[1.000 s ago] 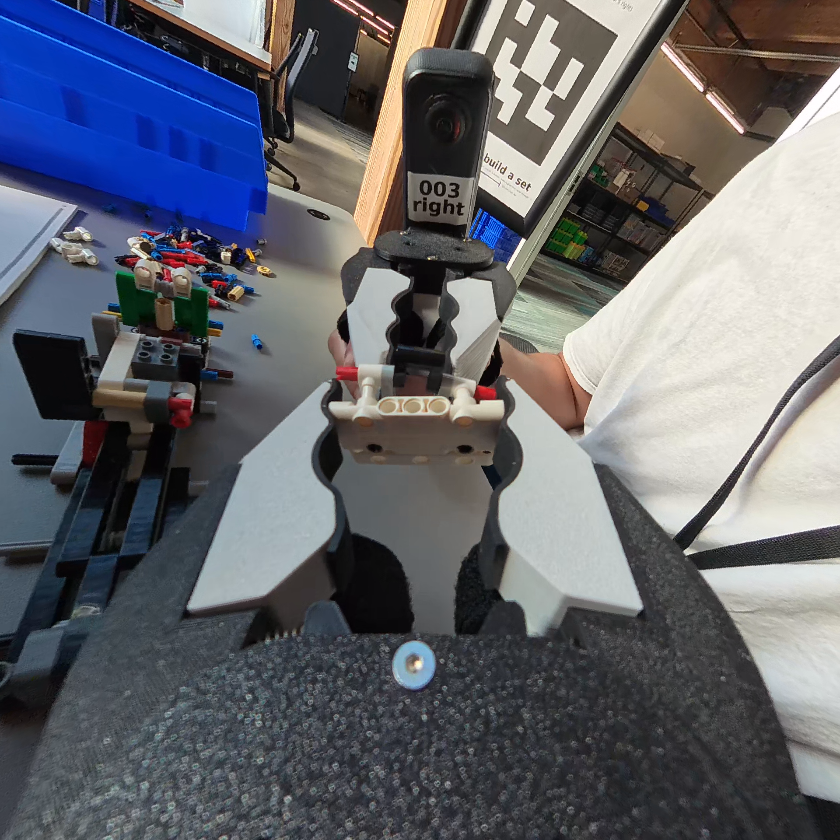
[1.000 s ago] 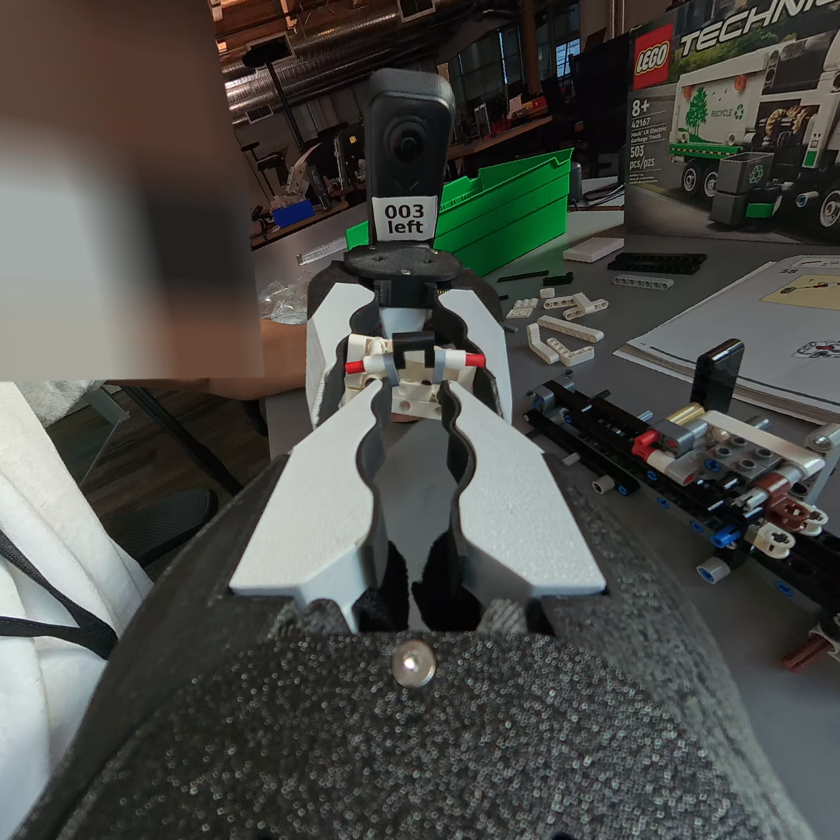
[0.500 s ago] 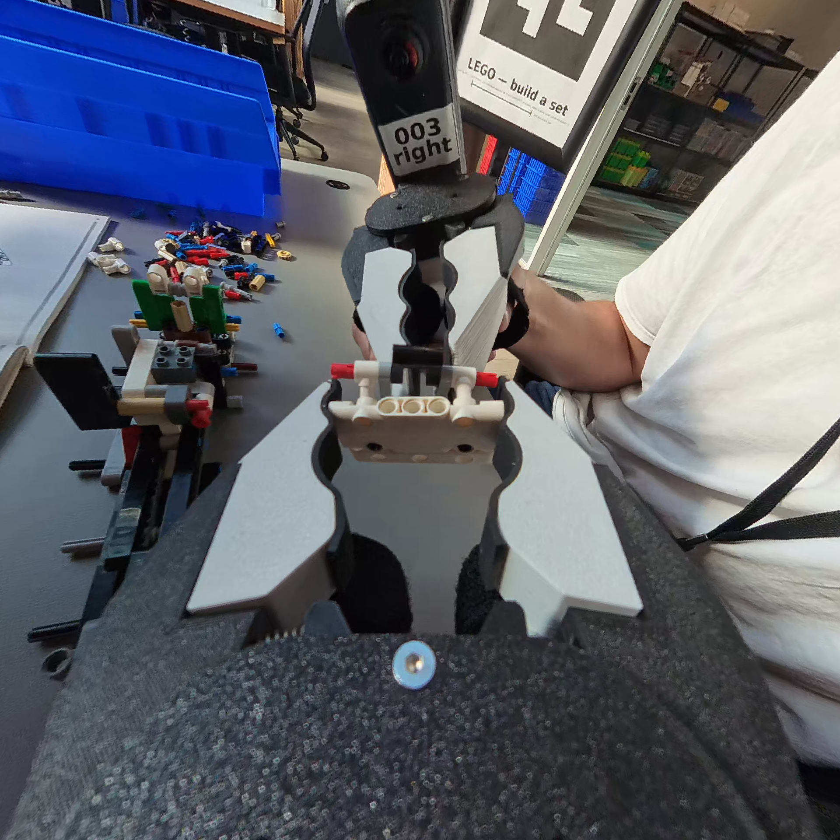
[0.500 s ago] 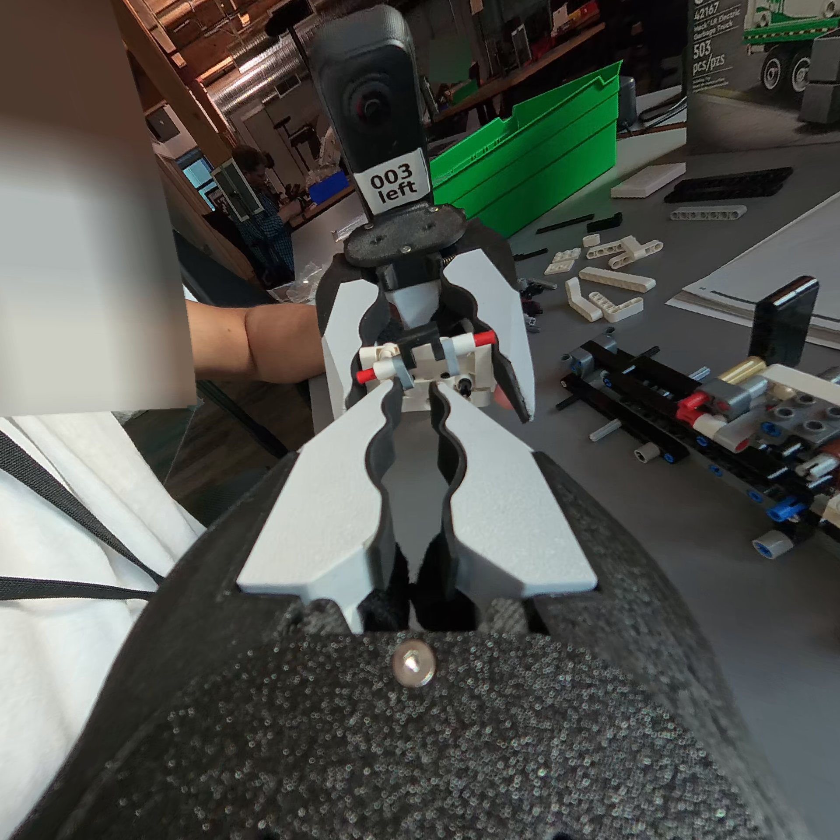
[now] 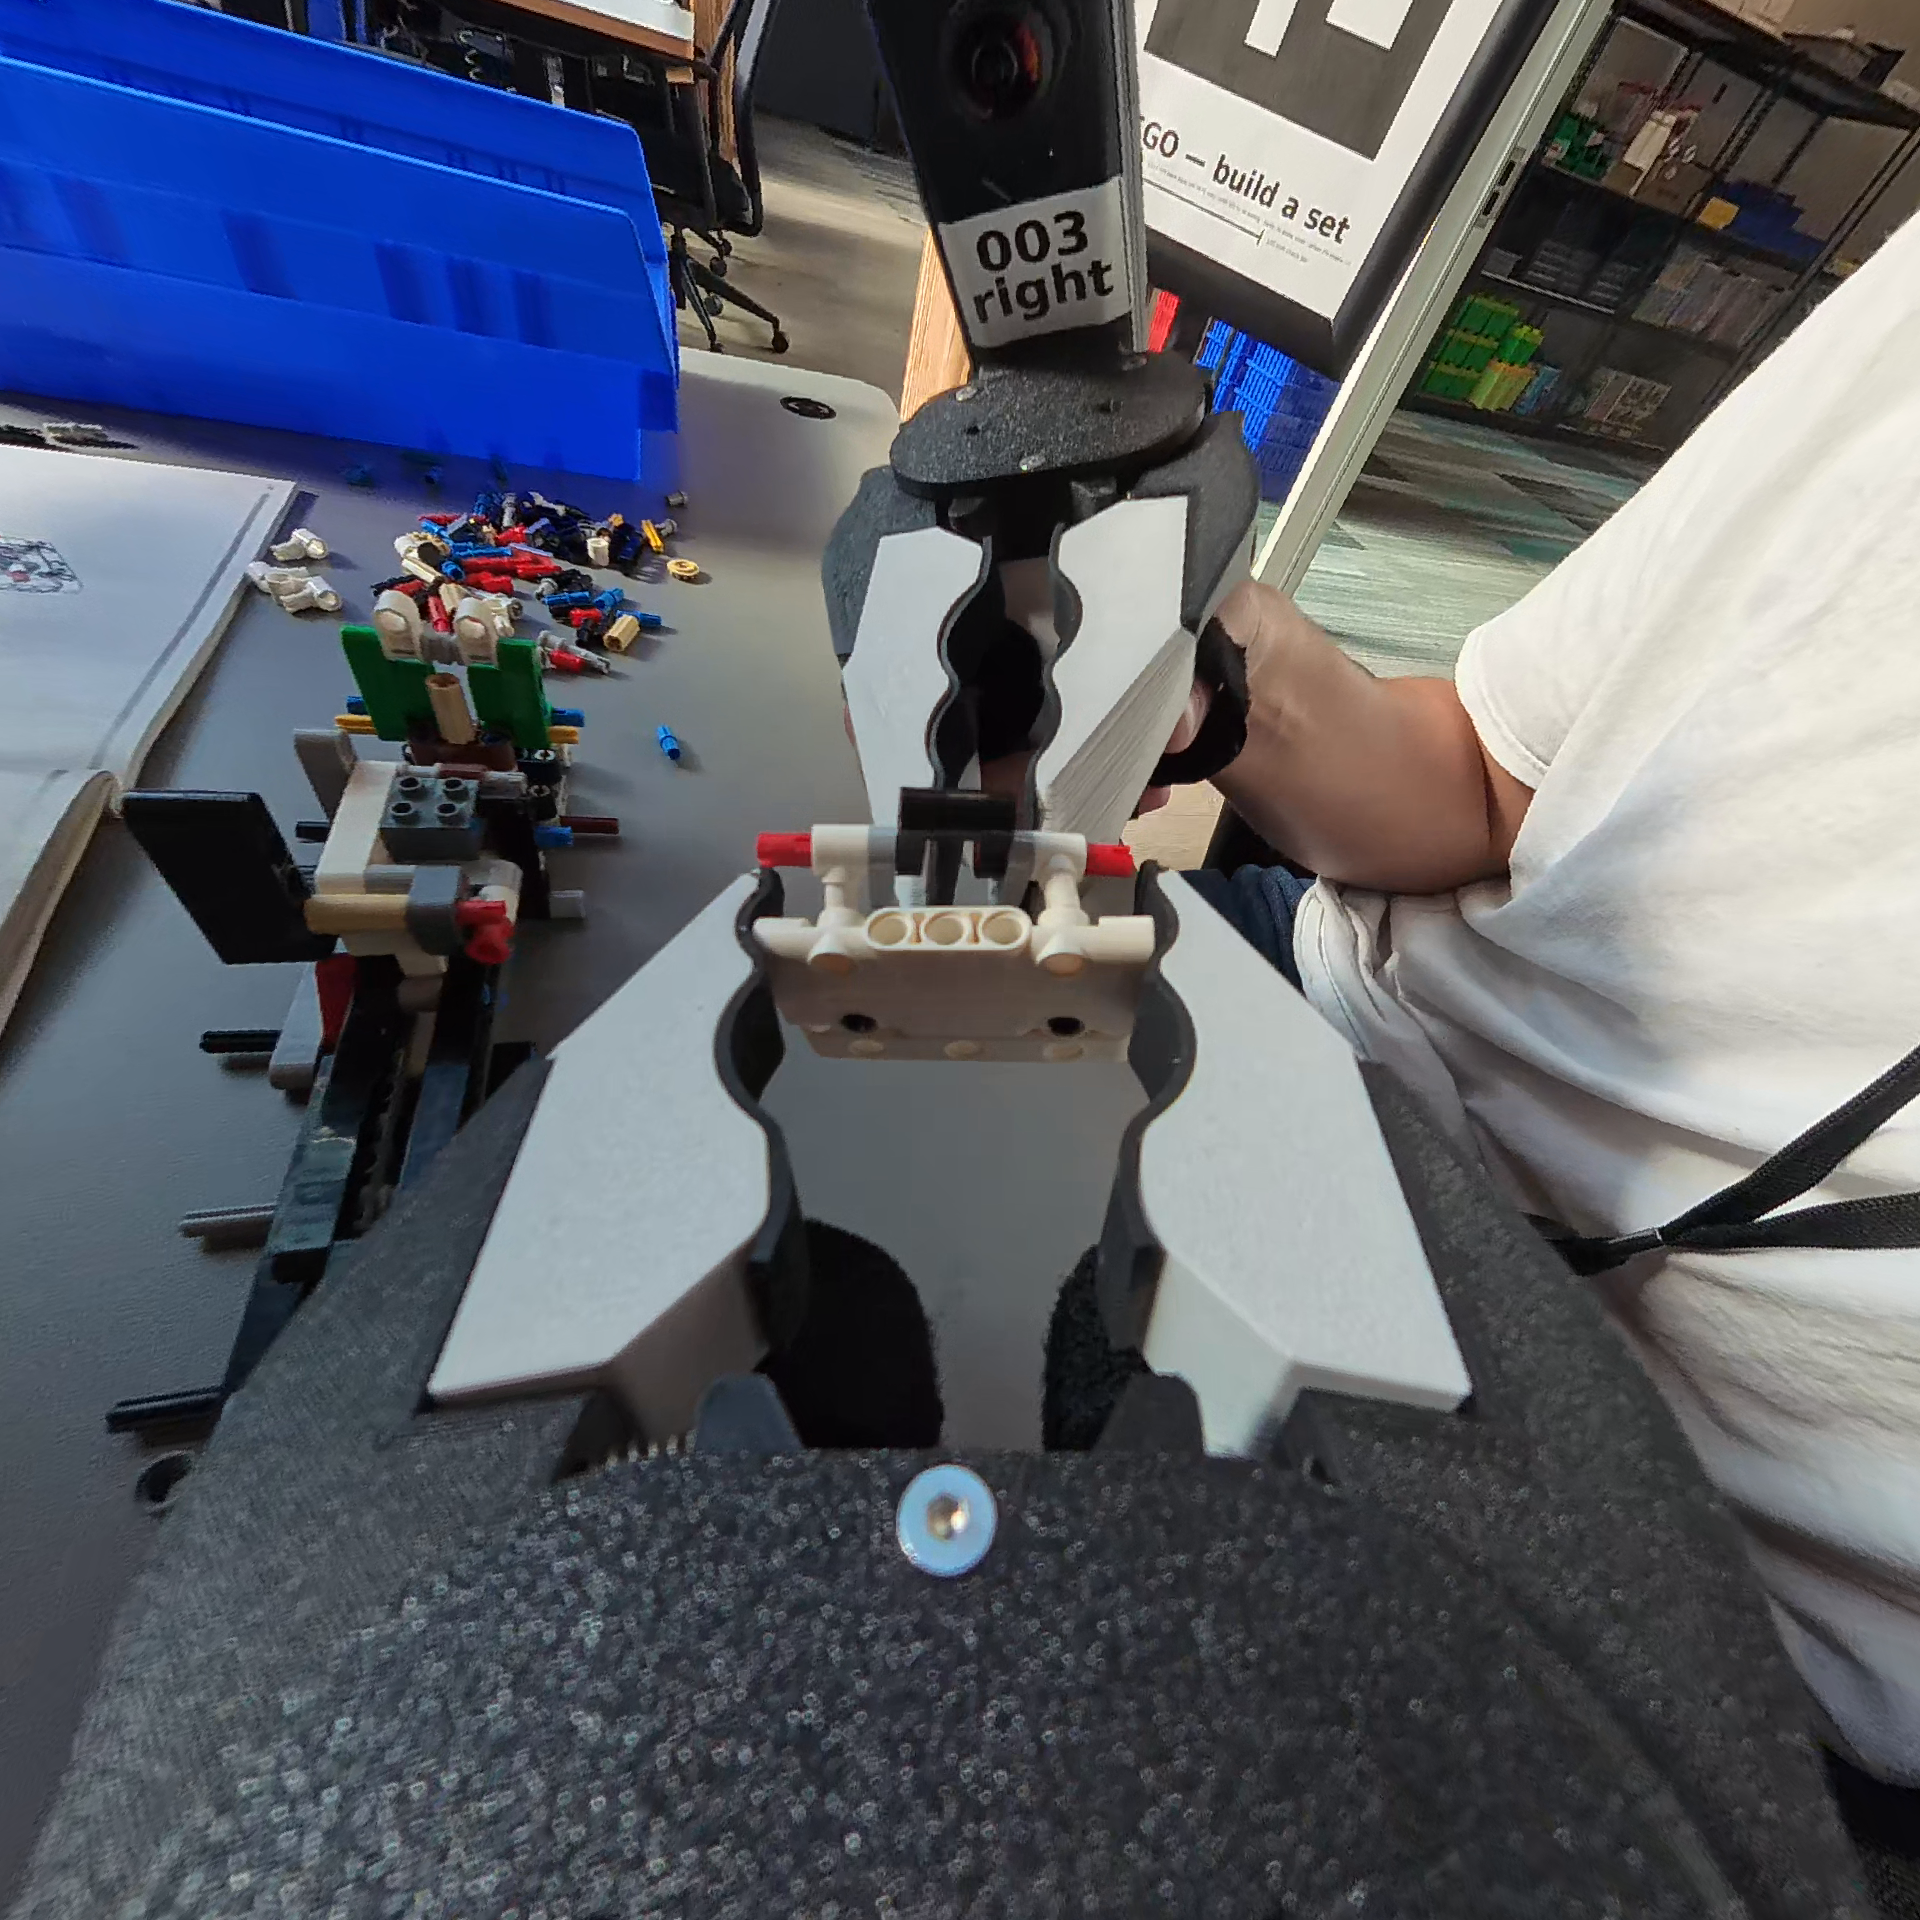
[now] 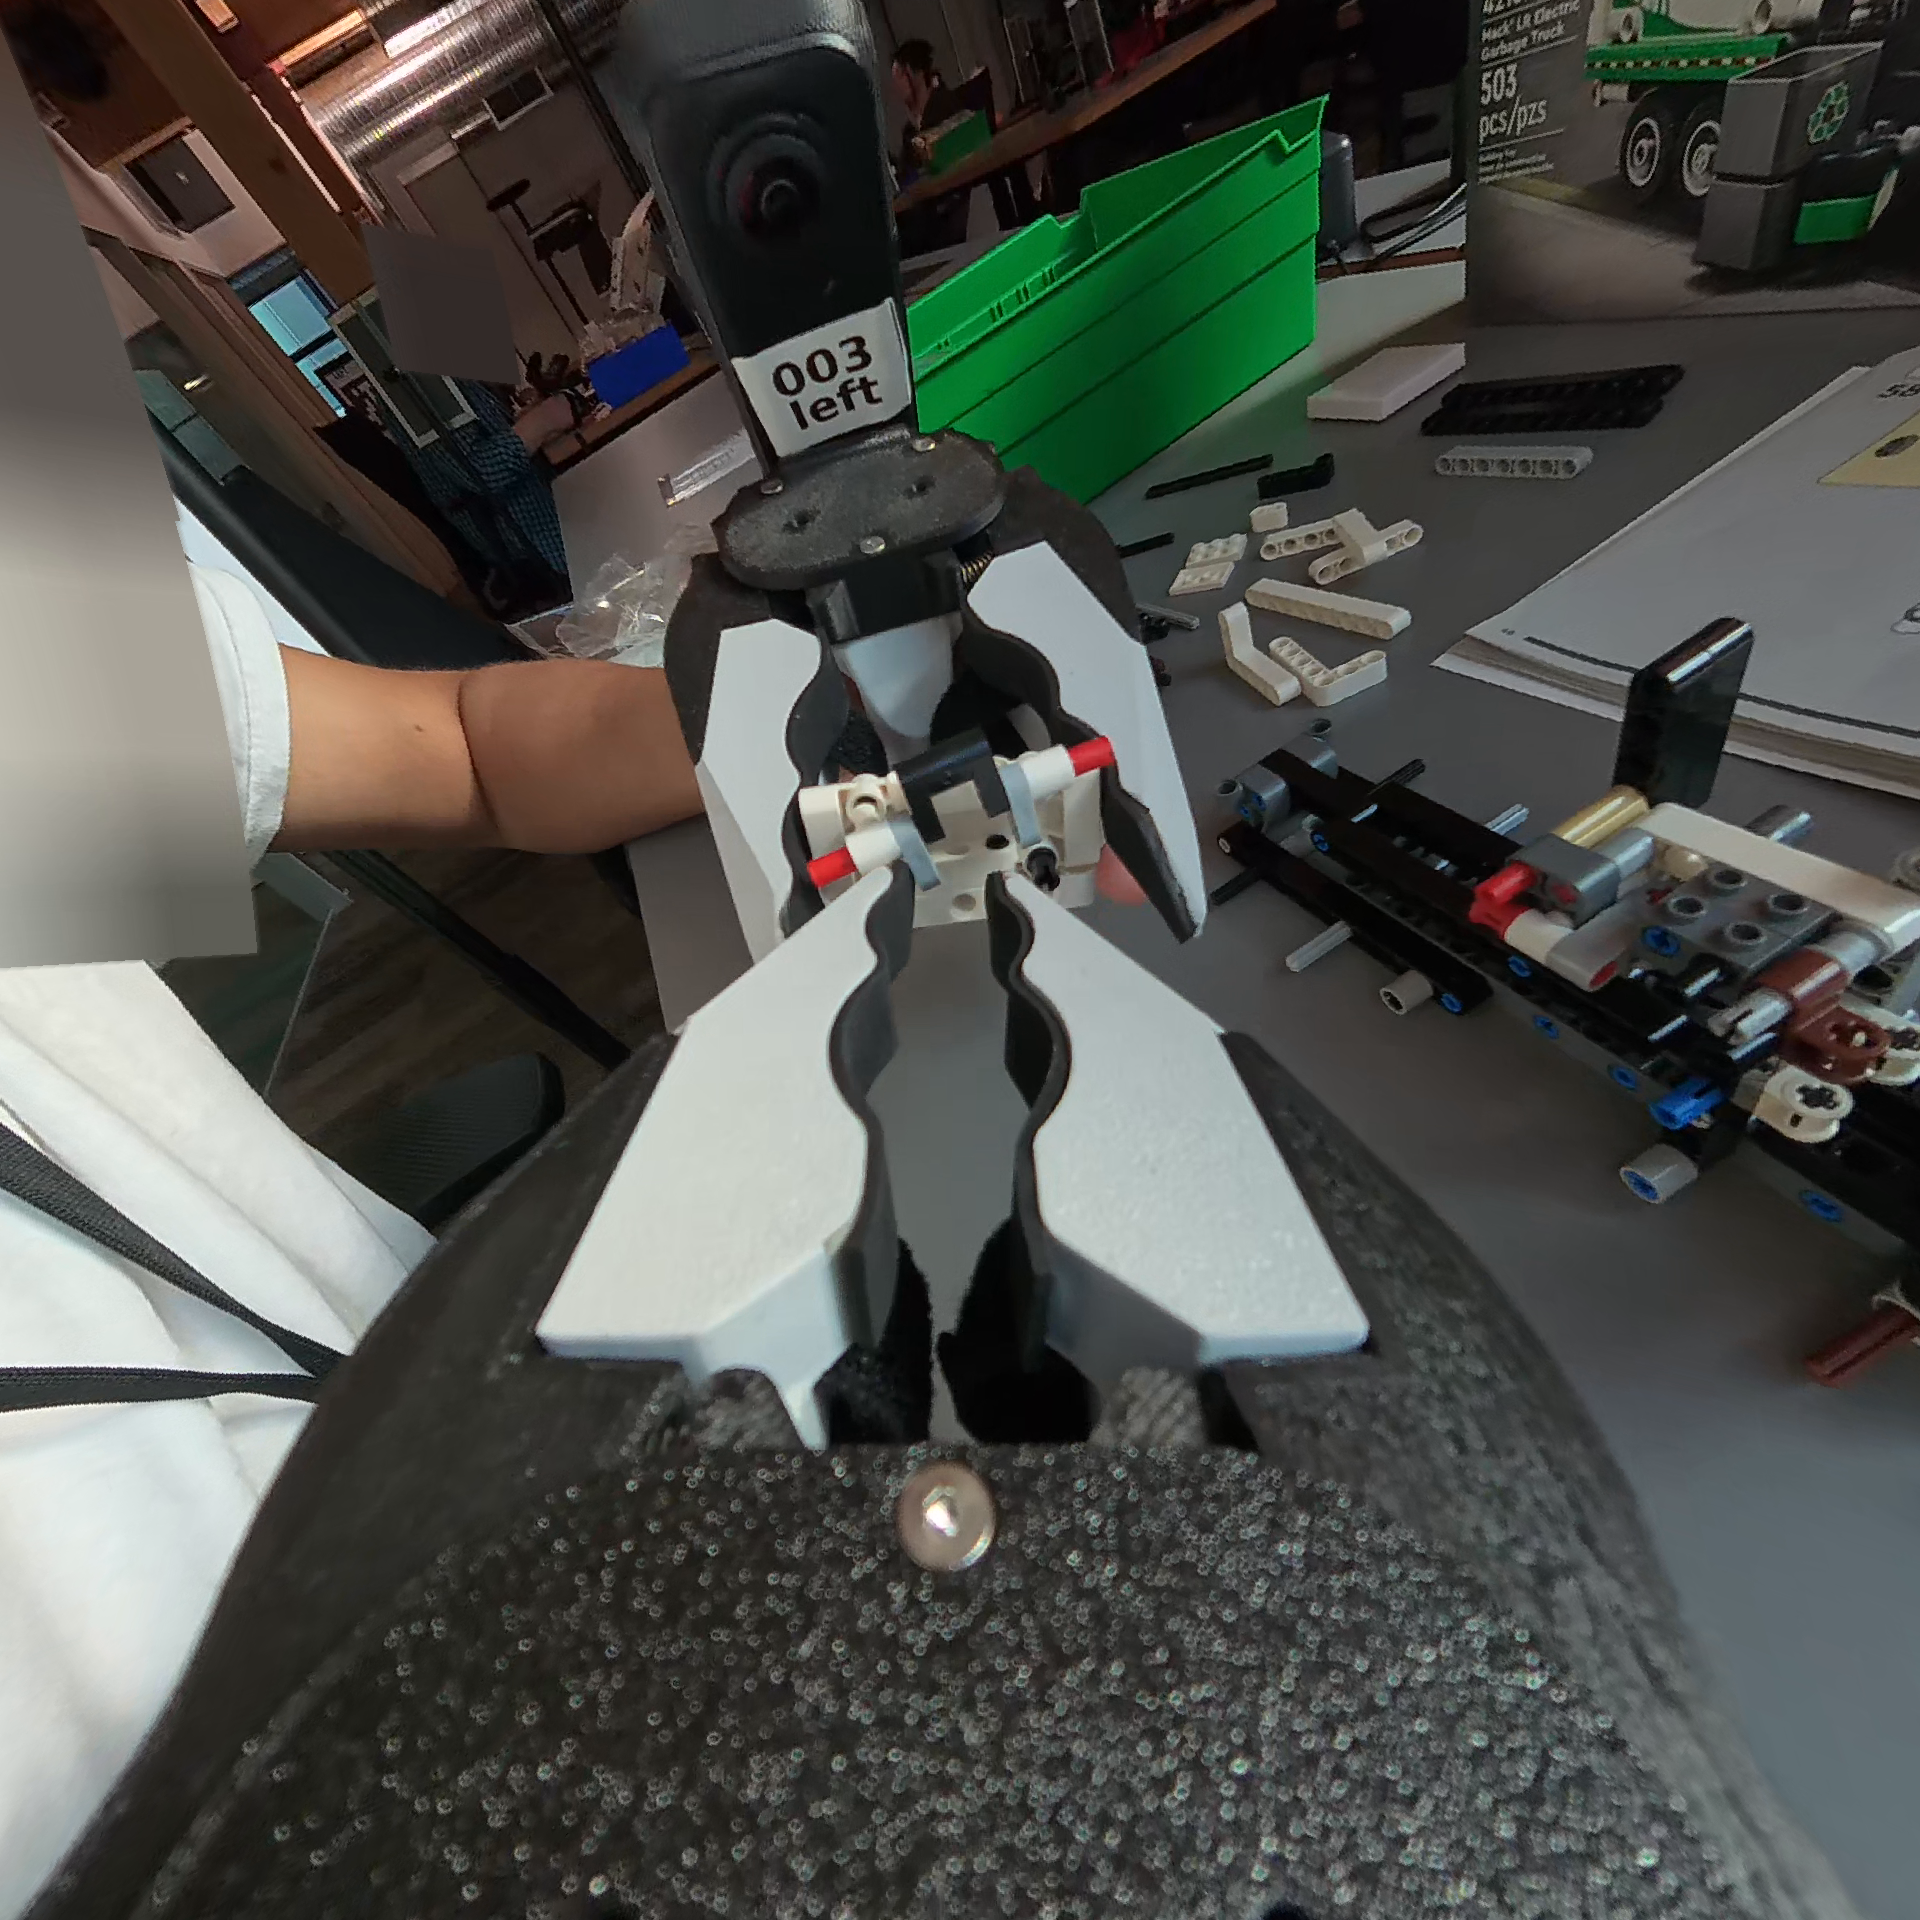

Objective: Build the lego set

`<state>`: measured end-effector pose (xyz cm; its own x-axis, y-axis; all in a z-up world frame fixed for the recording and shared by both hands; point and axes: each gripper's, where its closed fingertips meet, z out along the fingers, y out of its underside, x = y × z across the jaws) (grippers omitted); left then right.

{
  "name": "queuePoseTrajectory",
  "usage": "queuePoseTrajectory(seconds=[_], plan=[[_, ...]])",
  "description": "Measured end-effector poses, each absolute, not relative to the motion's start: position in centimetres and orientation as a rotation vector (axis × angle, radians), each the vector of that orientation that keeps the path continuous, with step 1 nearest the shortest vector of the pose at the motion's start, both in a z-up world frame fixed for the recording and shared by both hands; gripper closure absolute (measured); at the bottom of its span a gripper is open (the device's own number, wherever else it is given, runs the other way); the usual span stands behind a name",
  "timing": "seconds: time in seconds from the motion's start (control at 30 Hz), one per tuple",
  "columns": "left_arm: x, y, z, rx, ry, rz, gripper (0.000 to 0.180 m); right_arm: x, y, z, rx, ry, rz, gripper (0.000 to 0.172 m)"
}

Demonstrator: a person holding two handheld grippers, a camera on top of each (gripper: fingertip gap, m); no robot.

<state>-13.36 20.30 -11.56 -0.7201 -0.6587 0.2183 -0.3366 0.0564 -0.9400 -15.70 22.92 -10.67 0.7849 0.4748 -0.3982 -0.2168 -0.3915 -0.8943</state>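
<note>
Left wrist view, from 9 o'clock across: open booklet (image 5: 104, 623) at the left edge of the grey worktop (image 5: 748, 623). Blue bins (image 5: 312, 260) at 10 o'clock. Just in front of them, a heap of small loose parts (image 5: 520, 561). Below the heap, a half-built model (image 5: 416, 862) with a green piece on top and a long black frame.

At centre, left tool (image 5: 951, 914) wide apart and gripping a white brick assembly (image 5: 951, 987), both black pads pressed on its sides. Along the assembly's far edge, an axle with red ends, carrying a black clip (image 5: 954, 821).

At 12 o'clock, right tool (image 5: 961, 831) pointing back at the camera, fingers nearly together, tips at the clip. Whether they pinch it: cannot tell.

At 3 o'clock, a person's arm (image 5: 1351, 769) and white shirt.

Right wrist view, same order: arm at 9 o'clock, assembly at centre between the left tool's fingers, green bin (image 6: 1122, 312) at 1 o'clock, white beams (image 6: 1309, 623) at 2 o'clock, model at 3 o'clock on the worktop, printed box (image 6: 1704, 156) at top right.
</note>
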Motion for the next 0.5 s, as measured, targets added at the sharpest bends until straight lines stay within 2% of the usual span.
queuePoseTrajectory(seconds=[0.5], plan=[[-13.8, 19.8, -11.6, -0.972, 2.098, -1.716, 0.115, -16.1, 22.5, -11.6, -2.020, -0.413, 0.538, 0.163]])
